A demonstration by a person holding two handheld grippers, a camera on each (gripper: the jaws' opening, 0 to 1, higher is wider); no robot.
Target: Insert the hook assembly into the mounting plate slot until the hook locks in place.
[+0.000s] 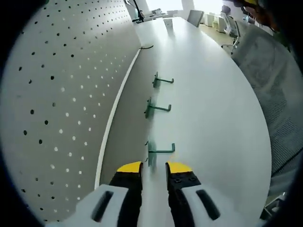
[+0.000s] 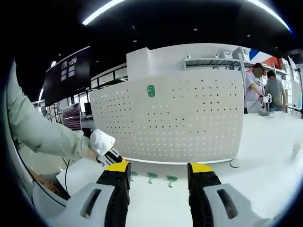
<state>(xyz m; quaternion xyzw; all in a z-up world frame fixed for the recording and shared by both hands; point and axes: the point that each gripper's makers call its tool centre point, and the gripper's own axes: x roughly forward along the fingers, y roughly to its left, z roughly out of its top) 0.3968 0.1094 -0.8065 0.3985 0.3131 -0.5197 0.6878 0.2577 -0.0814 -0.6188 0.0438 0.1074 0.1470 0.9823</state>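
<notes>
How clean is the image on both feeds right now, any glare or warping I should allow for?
Left gripper view: the table is washed bright, hooks sharp with faint shadows, pegboard bowed by the fisheye. Right gripper view: dark ceiling, bright light strips, evenly lit pegboard bulging outward.

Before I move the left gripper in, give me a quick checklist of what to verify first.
1. Left gripper open: ok, jaws apart and empty.
2. Nearest green hook lined up ahead of the jaws: ok.
3. All three hooks visible on the white table: ok.
4. Pegboard within view beside the hooks: ok.
5. Right gripper free: ok, open and empty.
6. Which pegboard hole is the target slot: cannot tell.
</notes>
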